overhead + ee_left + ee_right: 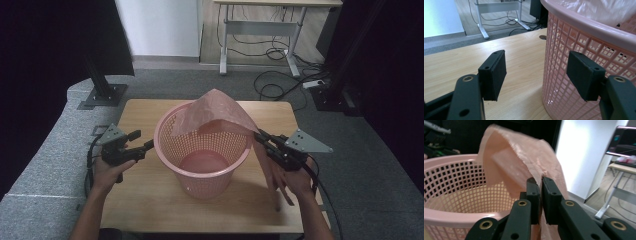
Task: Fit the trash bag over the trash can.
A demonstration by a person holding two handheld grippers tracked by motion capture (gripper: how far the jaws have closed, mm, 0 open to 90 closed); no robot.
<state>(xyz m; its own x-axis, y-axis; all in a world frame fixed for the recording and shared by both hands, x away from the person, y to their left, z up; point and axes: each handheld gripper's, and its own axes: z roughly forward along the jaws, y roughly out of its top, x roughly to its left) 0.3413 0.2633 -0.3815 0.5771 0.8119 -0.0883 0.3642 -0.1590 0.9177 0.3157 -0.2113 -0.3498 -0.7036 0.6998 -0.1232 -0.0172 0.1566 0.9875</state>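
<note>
The bag [216,116] — thin pink plastic — hangs over the far and right rim of the basket [202,150], which stands mid-counter [145,190]. The right claw [261,137] pinches the bag's edge at the right rim, jaws nearly together on the film. The left claw [145,145] waits spread wide and empty beside the left wall.

Judged early: the bag is draped, not yet opened or seated inside.

The right claw's view shows the pinch [541,181] — the high view shows the drape.
</note>
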